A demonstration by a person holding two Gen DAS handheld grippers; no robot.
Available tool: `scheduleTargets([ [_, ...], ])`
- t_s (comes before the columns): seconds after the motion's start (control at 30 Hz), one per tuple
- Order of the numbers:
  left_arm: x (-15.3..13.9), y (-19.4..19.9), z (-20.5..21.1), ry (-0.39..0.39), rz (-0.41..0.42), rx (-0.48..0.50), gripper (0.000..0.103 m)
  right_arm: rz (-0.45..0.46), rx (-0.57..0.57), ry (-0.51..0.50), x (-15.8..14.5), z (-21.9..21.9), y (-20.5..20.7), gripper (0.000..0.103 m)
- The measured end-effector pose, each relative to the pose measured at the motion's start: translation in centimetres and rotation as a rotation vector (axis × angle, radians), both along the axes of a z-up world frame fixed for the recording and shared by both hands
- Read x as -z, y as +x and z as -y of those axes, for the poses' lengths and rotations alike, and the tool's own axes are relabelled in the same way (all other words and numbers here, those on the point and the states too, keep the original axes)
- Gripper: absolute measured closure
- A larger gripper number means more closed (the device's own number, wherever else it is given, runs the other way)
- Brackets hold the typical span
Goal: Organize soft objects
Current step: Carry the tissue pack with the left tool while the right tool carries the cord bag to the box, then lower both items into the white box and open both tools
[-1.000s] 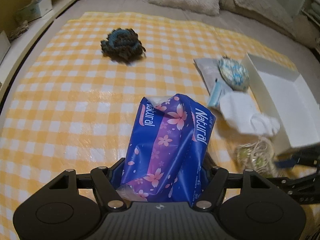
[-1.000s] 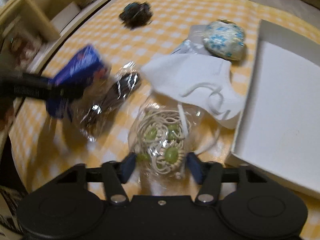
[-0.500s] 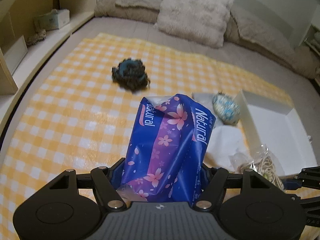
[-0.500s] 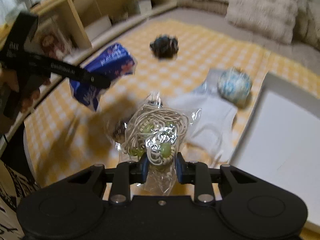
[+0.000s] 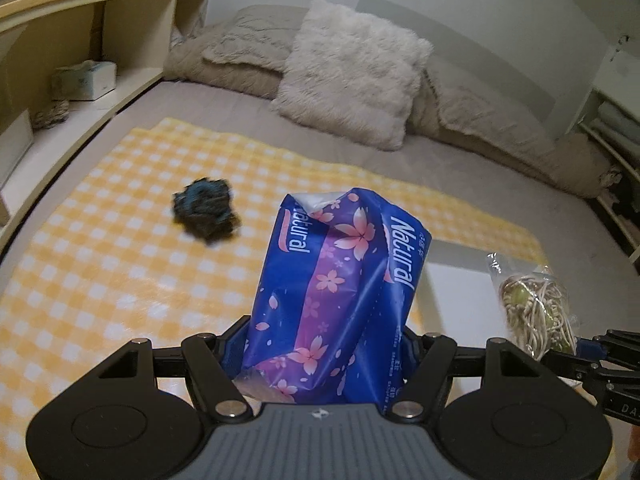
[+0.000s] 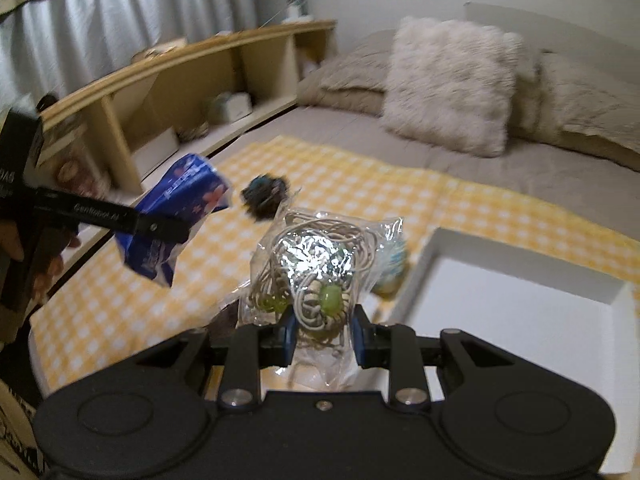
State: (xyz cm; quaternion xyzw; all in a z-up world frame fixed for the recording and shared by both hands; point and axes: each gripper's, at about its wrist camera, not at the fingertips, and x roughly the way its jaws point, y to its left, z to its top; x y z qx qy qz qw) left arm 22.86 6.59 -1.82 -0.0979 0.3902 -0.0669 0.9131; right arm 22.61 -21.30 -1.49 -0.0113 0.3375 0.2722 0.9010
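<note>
My left gripper (image 5: 320, 344) is shut on a blue flowered tissue pack (image 5: 340, 292) and holds it high above the yellow checked cloth (image 5: 120, 280). It also shows in the right wrist view (image 6: 176, 224). My right gripper (image 6: 322, 330) is shut on a clear bag of cord and green beads (image 6: 320, 272), lifted above the cloth; the bag shows at the right of the left wrist view (image 5: 536, 308). A white open box (image 6: 520, 312) lies to the right. A dark blue fuzzy ball (image 5: 206, 210) lies on the cloth.
A fluffy white pillow (image 5: 352, 68) and beige bedding (image 5: 500, 120) lie at the head of the bed. A wooden shelf (image 5: 60, 60) with a tissue box runs along the left. A patterned round pouch (image 6: 394, 268) peeks out behind the bag.
My right gripper shut on the bead bag and lifted it off the cloth. Both grippers rose and tilted up, so the pillows and wall came into view.
</note>
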Motion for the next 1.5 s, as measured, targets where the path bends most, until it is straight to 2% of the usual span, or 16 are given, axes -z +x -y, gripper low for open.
scheduleTargets([
  [0.23, -0.3, 1.7, 4.6, -0.088, 0.023, 0.057, 0.033, 0.037, 0.147, 0.014, -0.8, 5.0, 0.1, 0.075],
  [0.4, 0.5, 3.0, 8.7, -0.149, 0.001, 0.113, 0.033, 0.035, 0.242, 0.014, -0.3, 8.4, 0.4, 0.075],
  [0.7, 4.7, 5.4, 15.6, -0.303, -0.134, 0.163, 0.032, -0.017, 0.327, -0.041, 1.9, 11.8, 1.2, 0.075],
  [0.9, 7.8, 6.7, 19.0, -0.353, -0.227, 0.151, 0.032, -0.042, 0.341, -0.066, 3.1, 13.2, 1.3, 0.075],
  [1.03, 9.6, 7.6, 19.6, -0.337, -0.249, 0.115, 0.029, -0.063, 0.343, -0.082, 3.9, 13.6, 1.9, 0.075],
  [1.1, 10.5, 8.0, 19.7, -0.311, -0.278, 0.103, 0.025, -0.075, 0.338, -0.094, 4.4, 13.6, 2.2, 0.075],
  [1.17, 11.0, 8.2, 19.8, -0.290, -0.303, 0.094, 0.016, -0.087, 0.330, -0.109, 5.1, 13.4, 2.4, 0.075],
  [1.33, 10.7, 8.2, 18.7, -0.273, -0.297, 0.115, 0.011, -0.135, 0.306, -0.156, 7.0, 12.7, 3.7, 0.075],
  [1.4, 10.2, 8.1, 18.4, -0.263, -0.279, 0.128, 0.011, -0.157, 0.304, -0.171, 7.7, 12.4, 4.2, 0.075],
  [1.5, 9.4, 7.9, 18.6, -0.235, -0.263, 0.181, 0.019, -0.194, 0.299, -0.191, 8.7, 12.0, 4.8, 0.075],
])
